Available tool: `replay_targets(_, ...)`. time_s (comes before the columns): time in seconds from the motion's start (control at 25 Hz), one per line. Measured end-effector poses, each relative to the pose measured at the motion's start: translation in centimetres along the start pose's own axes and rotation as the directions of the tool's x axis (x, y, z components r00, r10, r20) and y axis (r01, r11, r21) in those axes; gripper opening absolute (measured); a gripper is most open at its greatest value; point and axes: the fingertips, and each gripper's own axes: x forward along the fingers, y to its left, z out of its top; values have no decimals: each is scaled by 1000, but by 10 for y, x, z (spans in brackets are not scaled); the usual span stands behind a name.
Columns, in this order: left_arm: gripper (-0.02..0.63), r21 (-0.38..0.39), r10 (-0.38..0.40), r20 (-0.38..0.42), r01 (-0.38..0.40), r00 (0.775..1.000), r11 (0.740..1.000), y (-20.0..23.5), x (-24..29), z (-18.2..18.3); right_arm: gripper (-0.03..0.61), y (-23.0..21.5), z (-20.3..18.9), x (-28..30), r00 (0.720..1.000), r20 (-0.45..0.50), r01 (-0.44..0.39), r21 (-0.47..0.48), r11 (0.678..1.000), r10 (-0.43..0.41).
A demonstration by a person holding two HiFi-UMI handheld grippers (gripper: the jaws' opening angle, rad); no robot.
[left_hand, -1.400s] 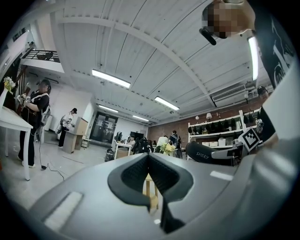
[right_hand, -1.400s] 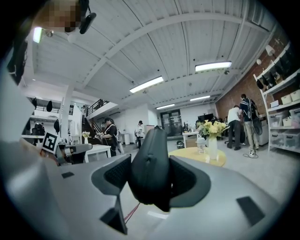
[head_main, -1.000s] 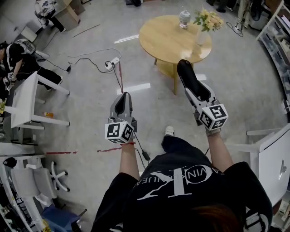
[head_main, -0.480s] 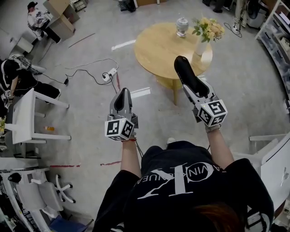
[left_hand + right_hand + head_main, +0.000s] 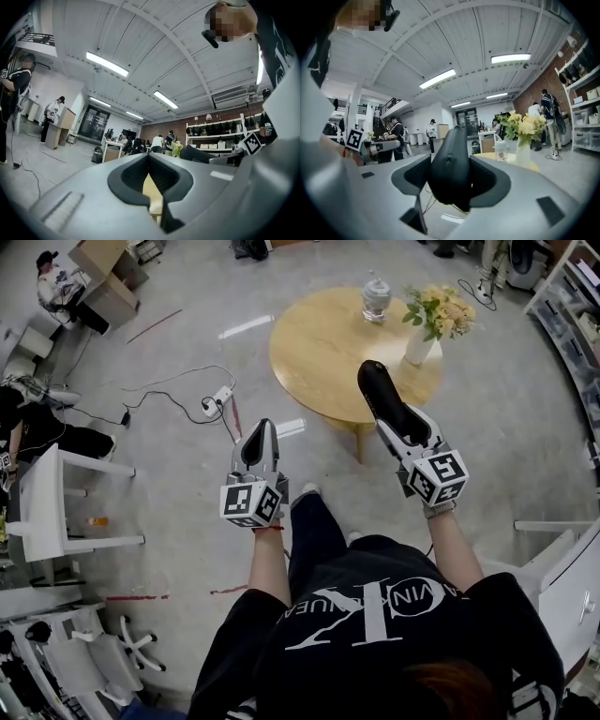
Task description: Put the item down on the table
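Carrying the black item [image 5: 381, 397] clamped between its jaws, the right hand-held gripper [image 5: 394, 425] holds it out toward the round desk [image 5: 319, 343] ahead, apparently ready to set it down there, while the left hand-held gripper [image 5: 260, 432] hangs alongside, jaws together and empty.

Person, head view: black short-sleeved T-shirt [image 5: 375, 615] with white lettering across the chest, dark trousers [image 5: 314, 532], white shoe [image 5: 307, 491], thin red band [image 5: 267, 529] at the left wrist. Left claw [image 5: 262, 427] and right claw [image 5: 401, 426]: grey tapering shells with black inner pads [image 5: 125, 180]. Each carries at its near end a white cube [image 5: 251, 503] printed with black square markers.
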Motion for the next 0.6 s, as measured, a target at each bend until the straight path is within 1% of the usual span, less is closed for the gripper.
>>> replay_targets(0.16,12,-2,-69,-7,69,998,998,11,50,5,261,-18,2,25,999,-20,44,10,999,-43)
replay_targets(0.28,12,-6,-103,-13,103,995,995,25,83,9,261,-31,7,47,997,-23,68,17,998,-67)
replay_targets(0.6,12,-34,-175,-86,172,981,984,56,142,-11,261,-51,-2,95,990,-62,127,54,990,-123)
